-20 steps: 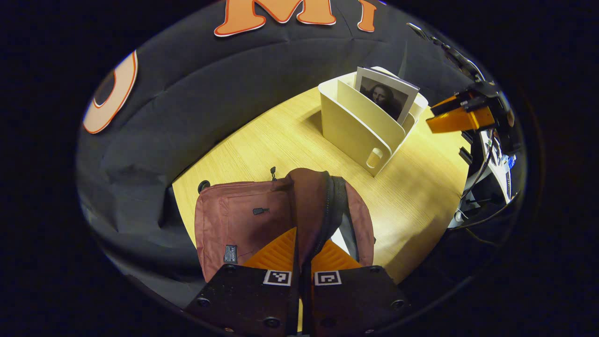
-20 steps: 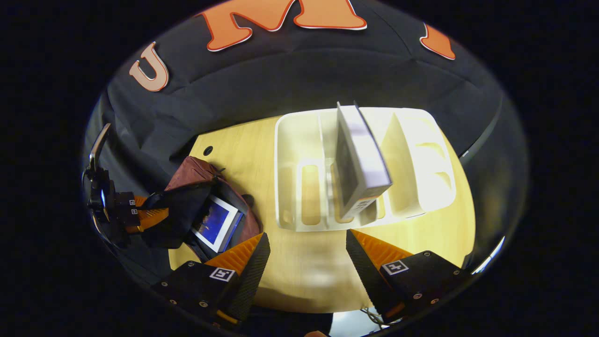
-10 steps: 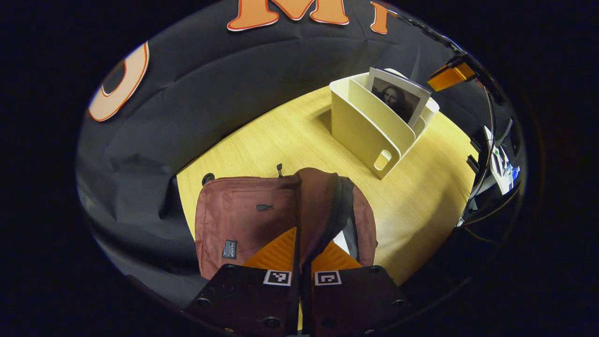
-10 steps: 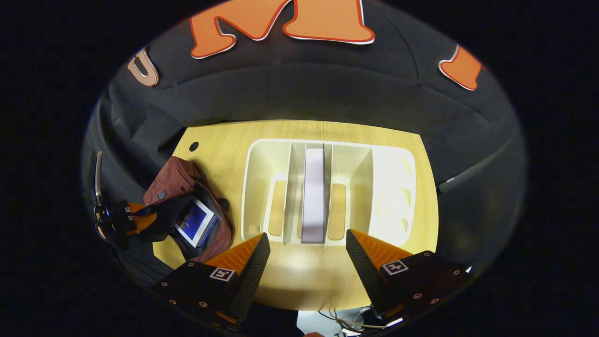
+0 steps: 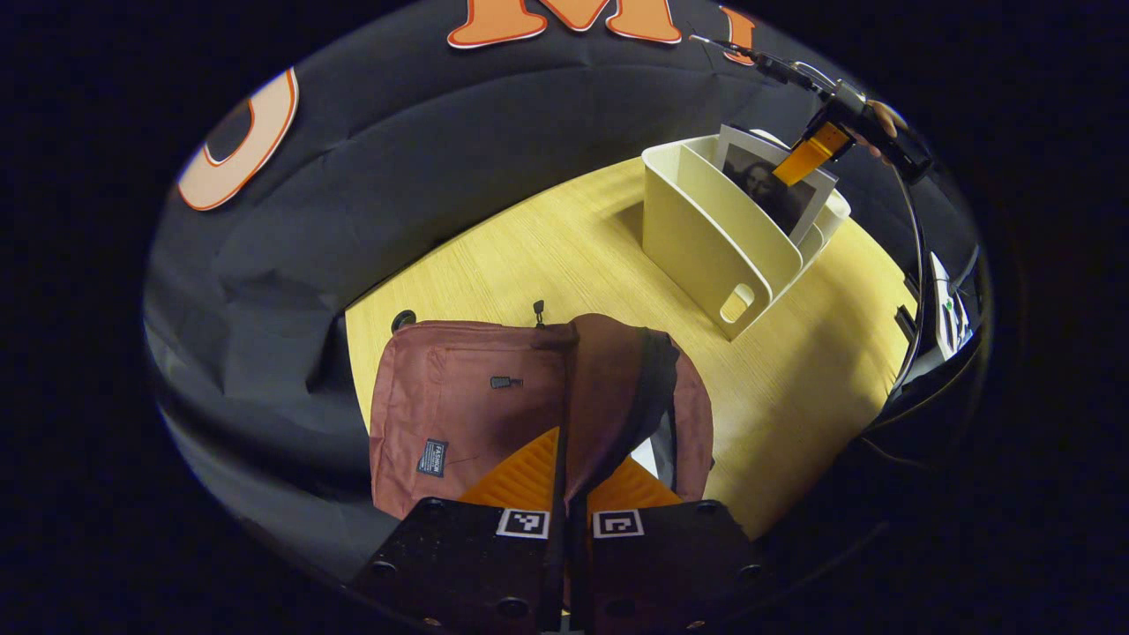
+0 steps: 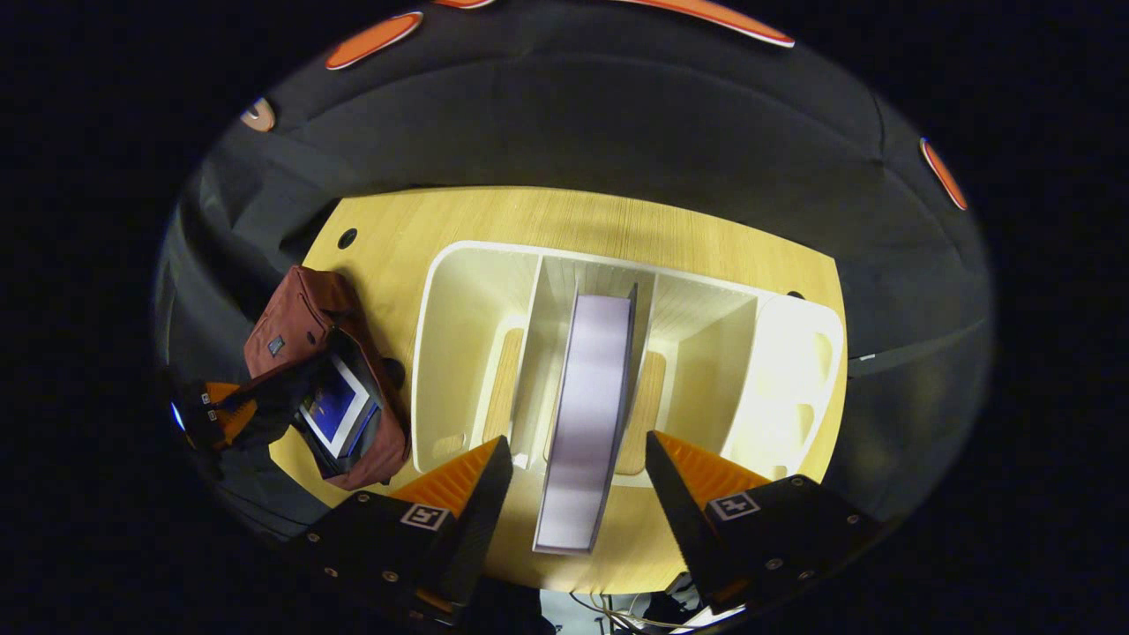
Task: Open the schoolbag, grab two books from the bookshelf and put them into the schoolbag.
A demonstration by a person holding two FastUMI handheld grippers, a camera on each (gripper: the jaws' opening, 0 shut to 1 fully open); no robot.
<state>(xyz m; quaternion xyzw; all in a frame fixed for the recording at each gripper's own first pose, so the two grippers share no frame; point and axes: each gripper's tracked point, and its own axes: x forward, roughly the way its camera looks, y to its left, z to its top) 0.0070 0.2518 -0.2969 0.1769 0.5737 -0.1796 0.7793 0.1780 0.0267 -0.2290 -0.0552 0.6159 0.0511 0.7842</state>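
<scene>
Pinching the fabric schoolbag [image 5: 467,406] flap, left gripper [image 5: 569,494]; right gripper [image 6: 578,476] fingers spread astride the upright book [image 6: 586,414].

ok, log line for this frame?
left gripper: shut on schoolbag flap | right gripper: open, straddling book in bookshelf | one book already bagged

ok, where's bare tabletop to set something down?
Free: the table strip between schoolbag and bookshelf, and the near-right stretch beside the bag. Crowded: the bookshelf's middle slot, where the book stands between the open right tool's fingers.
</scene>
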